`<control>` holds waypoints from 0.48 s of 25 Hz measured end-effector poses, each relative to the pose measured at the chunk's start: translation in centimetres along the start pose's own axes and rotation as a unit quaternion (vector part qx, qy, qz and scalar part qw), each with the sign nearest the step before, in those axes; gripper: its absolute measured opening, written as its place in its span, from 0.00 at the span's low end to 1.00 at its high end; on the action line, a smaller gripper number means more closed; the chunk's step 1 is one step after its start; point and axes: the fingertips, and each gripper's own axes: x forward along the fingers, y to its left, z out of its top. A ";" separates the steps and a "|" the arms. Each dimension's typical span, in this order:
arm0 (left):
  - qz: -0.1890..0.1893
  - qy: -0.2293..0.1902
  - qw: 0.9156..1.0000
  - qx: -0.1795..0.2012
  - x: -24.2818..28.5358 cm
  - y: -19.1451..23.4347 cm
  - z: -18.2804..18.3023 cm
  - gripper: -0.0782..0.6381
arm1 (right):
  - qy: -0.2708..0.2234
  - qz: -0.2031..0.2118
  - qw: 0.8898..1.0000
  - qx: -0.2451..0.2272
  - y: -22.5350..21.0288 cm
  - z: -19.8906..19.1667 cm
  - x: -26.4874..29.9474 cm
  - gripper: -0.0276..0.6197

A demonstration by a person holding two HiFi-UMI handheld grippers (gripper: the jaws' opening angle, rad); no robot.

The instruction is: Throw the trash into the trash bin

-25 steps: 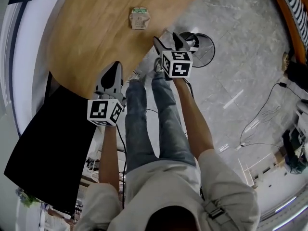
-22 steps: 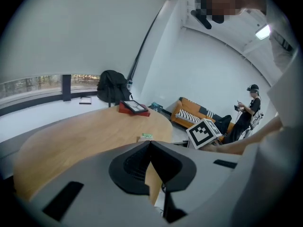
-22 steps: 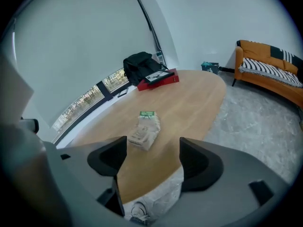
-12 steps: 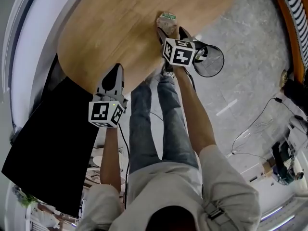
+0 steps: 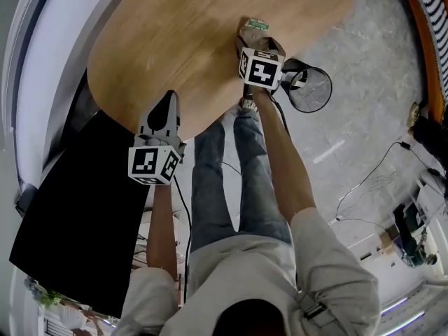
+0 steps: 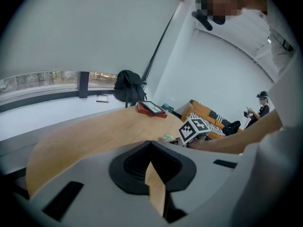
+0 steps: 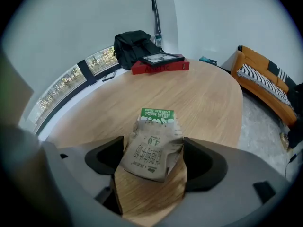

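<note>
Jaws of the right gripper [image 7: 153, 141], just opened wide, are seen set either side of one flattened milk carton [image 7: 152, 150], which is lying on the wooden table [image 7: 208, 93] and is not clamped. The carton's long axis is laid along the gripper's own line, with the crumpled brown end nearest the jaws and the green-printed end pointed away toward the far side of the tabletop. Of the two grippers, the left gripper [image 6: 150, 144] is held over the table's near edge, its jaws closed together with nothing between them. One black wire trash bin [image 5: 309, 89] is stood on the grey floor just beside the table. Farther back, one red book [image 7: 161, 66] is placed near the far rim, and one black backpack [image 7: 135, 44] is seen beyond it.
</note>
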 end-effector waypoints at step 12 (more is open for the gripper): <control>-0.002 0.002 1.000 -0.005 0.1 0.0 -0.2 0.13 | 0.014 -0.007 1.000 0.013 -0.2 0.0 -0.1 0.62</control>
